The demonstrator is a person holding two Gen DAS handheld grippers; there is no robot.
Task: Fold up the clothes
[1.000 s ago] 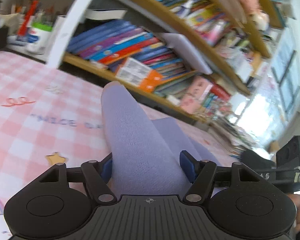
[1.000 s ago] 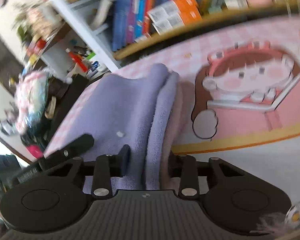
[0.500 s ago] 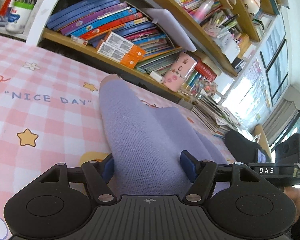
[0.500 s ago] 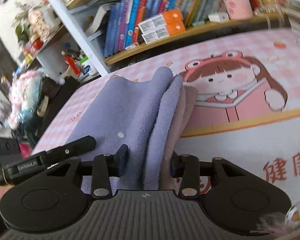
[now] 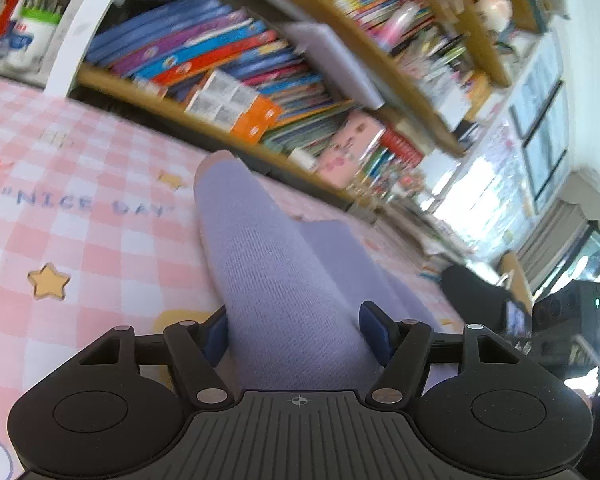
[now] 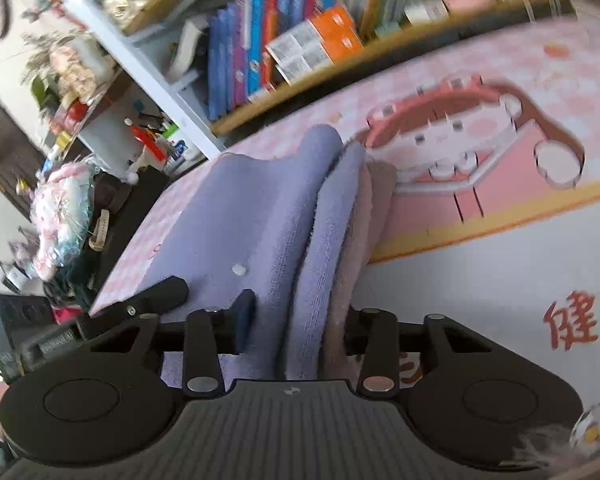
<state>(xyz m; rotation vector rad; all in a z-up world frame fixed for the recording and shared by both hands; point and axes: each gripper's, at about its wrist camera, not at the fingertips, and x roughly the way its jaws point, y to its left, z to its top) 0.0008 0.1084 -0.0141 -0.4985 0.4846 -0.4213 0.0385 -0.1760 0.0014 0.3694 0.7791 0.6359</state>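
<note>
A lavender knit garment (image 5: 268,264) lies folded on the pink checked mat (image 5: 60,216). My left gripper (image 5: 296,320) is shut on its thick folded edge, cloth filling the gap between the blue fingertips (image 5: 374,322). In the right wrist view the same garment (image 6: 260,200) shows stacked lavender layers with a pinkish inner layer (image 6: 374,200). My right gripper (image 6: 296,312) is shut on the other end of the fold. The left gripper's finger (image 6: 156,296) shows at the garment's far side.
A wooden bookshelf (image 5: 260,80) packed with books runs along the mat's far edge, also in the right wrist view (image 6: 300,40). A white shelf post (image 5: 84,28) and pen pots stand at left. The mat's cartoon print (image 6: 480,148) lies right of the garment.
Both grippers keep their hold on the garment. Both views have swung and tilted, with motion blur now; the garment has shifted a little over the mat.
</note>
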